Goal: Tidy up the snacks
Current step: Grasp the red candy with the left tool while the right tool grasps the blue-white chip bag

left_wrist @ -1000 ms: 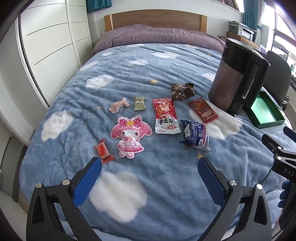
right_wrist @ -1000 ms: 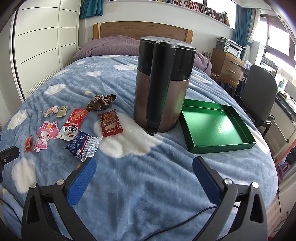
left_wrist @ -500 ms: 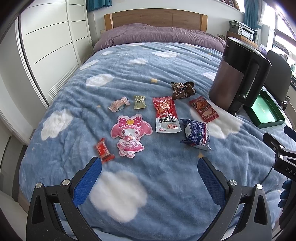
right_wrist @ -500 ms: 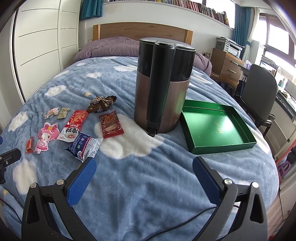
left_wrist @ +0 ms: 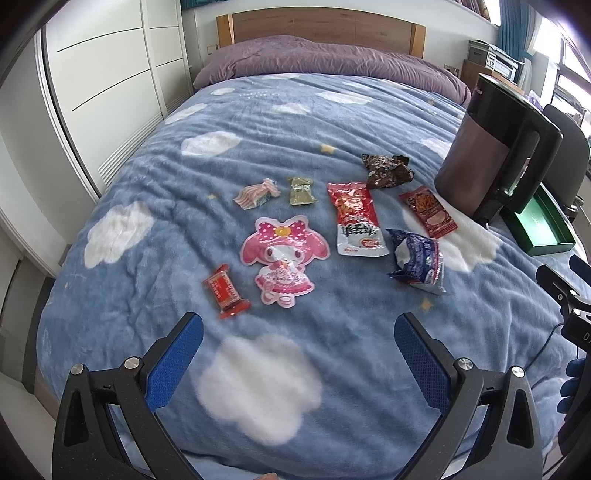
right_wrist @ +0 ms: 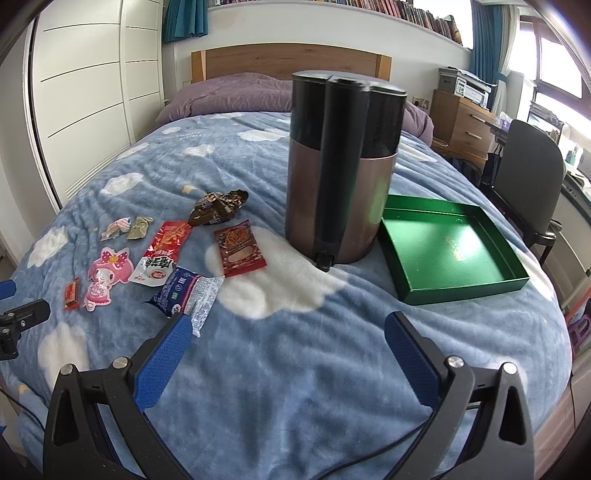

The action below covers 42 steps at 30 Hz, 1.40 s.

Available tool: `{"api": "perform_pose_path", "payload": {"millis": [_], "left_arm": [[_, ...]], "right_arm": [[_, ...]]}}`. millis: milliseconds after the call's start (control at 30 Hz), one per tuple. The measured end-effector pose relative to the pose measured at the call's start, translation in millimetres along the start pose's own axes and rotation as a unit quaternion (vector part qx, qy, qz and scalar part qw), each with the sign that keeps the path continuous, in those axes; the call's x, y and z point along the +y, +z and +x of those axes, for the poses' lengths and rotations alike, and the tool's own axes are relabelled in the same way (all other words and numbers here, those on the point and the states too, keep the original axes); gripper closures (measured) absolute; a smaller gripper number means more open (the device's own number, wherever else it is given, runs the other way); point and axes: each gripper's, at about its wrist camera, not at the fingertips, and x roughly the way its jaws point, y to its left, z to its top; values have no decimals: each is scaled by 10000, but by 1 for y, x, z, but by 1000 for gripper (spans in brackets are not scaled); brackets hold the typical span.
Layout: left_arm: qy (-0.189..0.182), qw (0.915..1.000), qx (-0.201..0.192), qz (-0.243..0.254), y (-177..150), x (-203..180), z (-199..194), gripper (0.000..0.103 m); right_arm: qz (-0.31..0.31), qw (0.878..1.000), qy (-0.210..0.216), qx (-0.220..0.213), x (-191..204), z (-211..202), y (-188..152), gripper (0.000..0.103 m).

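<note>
Several snack packets lie on a blue cloud-print blanket (left_wrist: 258, 122): a small red candy (left_wrist: 225, 291), a pink cartoon-girl pouch (left_wrist: 282, 258), a long red-and-white packet (left_wrist: 355, 218), a blue-and-white packet (left_wrist: 417, 260), a red square packet (left_wrist: 428, 216), a brown wrapper (left_wrist: 388, 170), a green candy (left_wrist: 301, 190) and a pink striped candy (left_wrist: 256, 192). An empty green tray (right_wrist: 448, 247) sits right of a dark kettle (right_wrist: 343, 166). My left gripper (left_wrist: 298, 334) is open above the blanket, near the red candy. My right gripper (right_wrist: 288, 332) is open, near the blue-and-white packet (right_wrist: 186, 291).
A white wardrobe (left_wrist: 103, 74) runs along the left of the bed. A purple pillow (left_wrist: 325, 55) and wooden headboard (left_wrist: 317, 22) are at the far end. A black chair (right_wrist: 532, 184) and wooden drawers (right_wrist: 461, 125) stand to the right.
Both grippers have drifted slightly forward and left over the bed; the snacks sit a little closer in view. Both stay open and empty.
</note>
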Motion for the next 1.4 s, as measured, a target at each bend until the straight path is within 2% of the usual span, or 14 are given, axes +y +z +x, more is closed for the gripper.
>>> {"api": "perform_pose_path", "payload": {"millis": [267, 600, 867, 1067, 1400], "left_arm": [[200, 9989, 261, -345, -6, 47, 22, 1], [410, 9936, 628, -850, -10, 99, 61, 1], [448, 9896, 900, -1031, -8, 105, 96, 1], [490, 9888, 911, -1072, 8, 99, 118, 1], [650, 9790, 1373, -1359, 10, 108, 161, 1]], "right_arm": [[-162, 9993, 275, 210, 29, 24, -2, 0], [-357, 9959, 637, 537, 75, 71, -1, 0], [-313, 9924, 848, 834, 97, 108, -6, 0], [-155, 9913, 912, 937, 103, 126, -4, 0], [7, 9890, 911, 1168, 114, 151, 4, 0]]}}
